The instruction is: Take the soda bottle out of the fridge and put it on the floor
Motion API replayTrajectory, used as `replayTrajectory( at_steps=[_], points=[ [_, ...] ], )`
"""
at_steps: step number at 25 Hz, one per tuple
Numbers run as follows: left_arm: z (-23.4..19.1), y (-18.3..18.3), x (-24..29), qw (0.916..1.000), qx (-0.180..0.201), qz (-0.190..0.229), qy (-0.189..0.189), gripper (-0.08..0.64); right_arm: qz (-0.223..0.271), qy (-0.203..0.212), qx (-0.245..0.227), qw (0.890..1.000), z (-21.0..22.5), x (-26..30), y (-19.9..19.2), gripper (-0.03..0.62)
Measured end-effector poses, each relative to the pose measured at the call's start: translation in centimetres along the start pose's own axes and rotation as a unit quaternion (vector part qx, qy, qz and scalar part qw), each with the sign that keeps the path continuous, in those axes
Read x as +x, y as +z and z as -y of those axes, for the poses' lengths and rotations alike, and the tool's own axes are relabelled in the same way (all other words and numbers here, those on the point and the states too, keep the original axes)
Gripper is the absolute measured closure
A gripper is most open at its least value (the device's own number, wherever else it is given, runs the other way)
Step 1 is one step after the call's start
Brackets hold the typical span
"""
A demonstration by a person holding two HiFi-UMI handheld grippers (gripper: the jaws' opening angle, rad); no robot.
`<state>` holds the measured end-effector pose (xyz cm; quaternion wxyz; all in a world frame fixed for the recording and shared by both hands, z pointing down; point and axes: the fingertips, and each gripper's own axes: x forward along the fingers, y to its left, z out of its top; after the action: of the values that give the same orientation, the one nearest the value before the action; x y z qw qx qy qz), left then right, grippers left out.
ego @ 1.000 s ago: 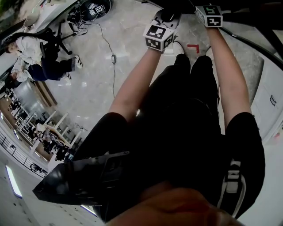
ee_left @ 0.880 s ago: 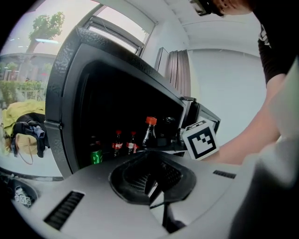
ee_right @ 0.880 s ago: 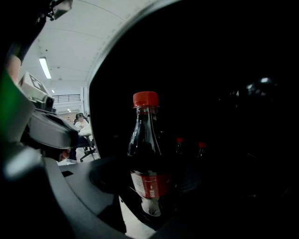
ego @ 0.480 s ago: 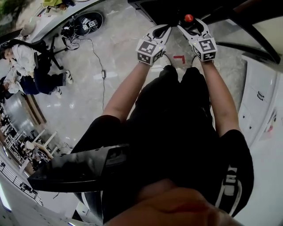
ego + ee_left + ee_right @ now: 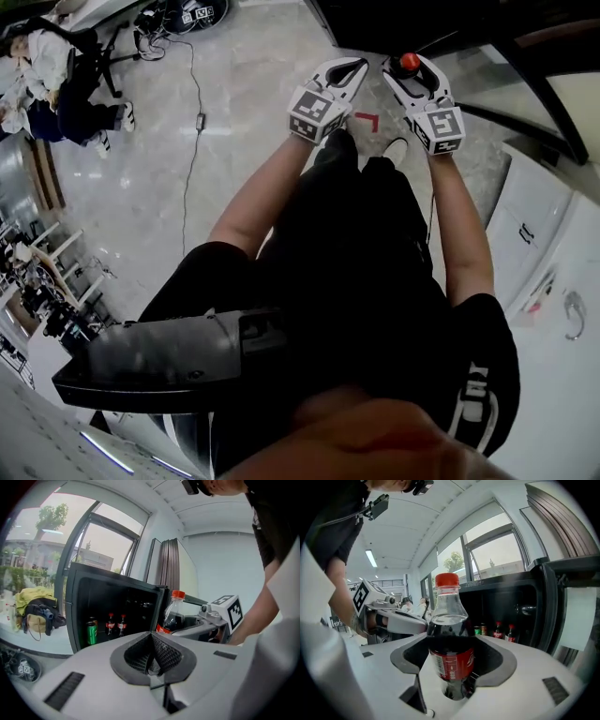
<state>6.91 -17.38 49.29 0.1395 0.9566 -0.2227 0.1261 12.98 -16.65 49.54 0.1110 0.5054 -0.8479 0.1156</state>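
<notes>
Holding the soda bottle (image 5: 450, 639) upright, right gripper (image 5: 410, 73) hangs beside left gripper (image 5: 345, 68)

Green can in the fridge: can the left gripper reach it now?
Probably yes: the fridge stands open, nothing blocks the green can, and the left gripper is empty, though its jaws are together and must open.

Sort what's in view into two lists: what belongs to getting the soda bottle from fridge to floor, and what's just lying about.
Job in hand: soda bottle, clamped in the right tool; open fridge; floor.

Lying about: two small cola bottles and a green can inside the fridge; cable on the floor; left tool, shut on nothing, idle.
</notes>
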Motion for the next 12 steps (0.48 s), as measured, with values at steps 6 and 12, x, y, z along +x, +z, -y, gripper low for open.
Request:
replayTrajectory(
  at_steps=[6,12],
  points=[
    [0.8,-3.3,-0.2,0.9973,-0.029,0.013,0.066,0.559,-0.003,0.053,0.001,0.999,-0.6,0.3,-4.6,0.282],
    [0.1,-9.0,-0.2,0.9927,-0.044,0.008,0.112,0.56,-0.018,0.079,0.002,0.997,-0.7,2.9,-10.9,0.282]
  ],
)
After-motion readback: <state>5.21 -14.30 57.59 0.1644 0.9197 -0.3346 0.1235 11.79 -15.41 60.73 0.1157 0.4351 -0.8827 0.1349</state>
